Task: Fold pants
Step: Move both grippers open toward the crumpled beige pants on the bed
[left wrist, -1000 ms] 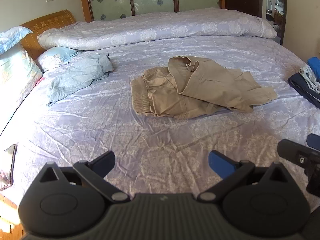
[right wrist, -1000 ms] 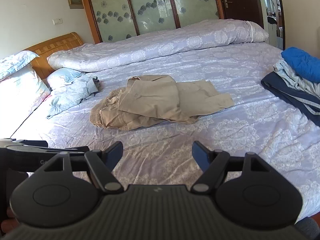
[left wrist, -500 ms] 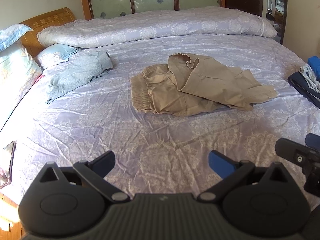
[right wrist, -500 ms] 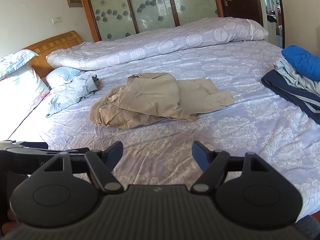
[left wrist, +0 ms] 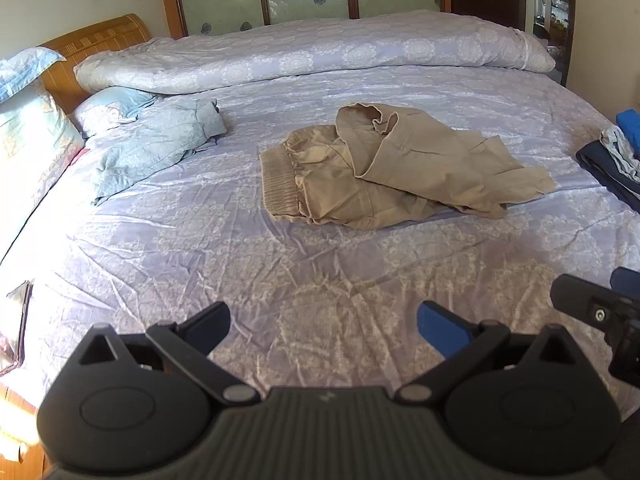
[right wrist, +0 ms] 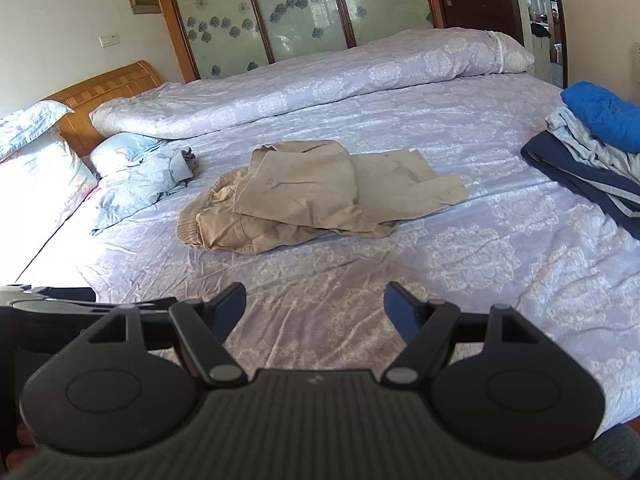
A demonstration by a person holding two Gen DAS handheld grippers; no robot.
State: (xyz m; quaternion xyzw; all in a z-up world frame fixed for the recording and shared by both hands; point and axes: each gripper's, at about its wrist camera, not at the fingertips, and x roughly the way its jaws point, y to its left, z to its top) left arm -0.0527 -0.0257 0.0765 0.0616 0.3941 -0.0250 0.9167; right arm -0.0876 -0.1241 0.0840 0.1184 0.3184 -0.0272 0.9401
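Grippers: left gripper [left wrist: 323,320] and right gripper [right wrist: 315,300] both stand with jaws apart, nothing between them — each hangs over bare sheet, well short of the pants.
Sheet: lilac bedsheet [left wrist: 200,248], floral print, creased, with open room all round the pants.
Pants: tan pants [left wrist: 384,168] lie crumpled mid-bed, ribbed elastic waistband at their left end, one leg flopped back over the rest.
Left of pants: rumpled pale-blue garment [left wrist: 156,148], then a pillow [left wrist: 32,136].
Right of pants: stacked clothes [right wrist: 592,152] — navy below, blue on top.
Beyond pants: rolled quilt [left wrist: 320,52] along the far edge.
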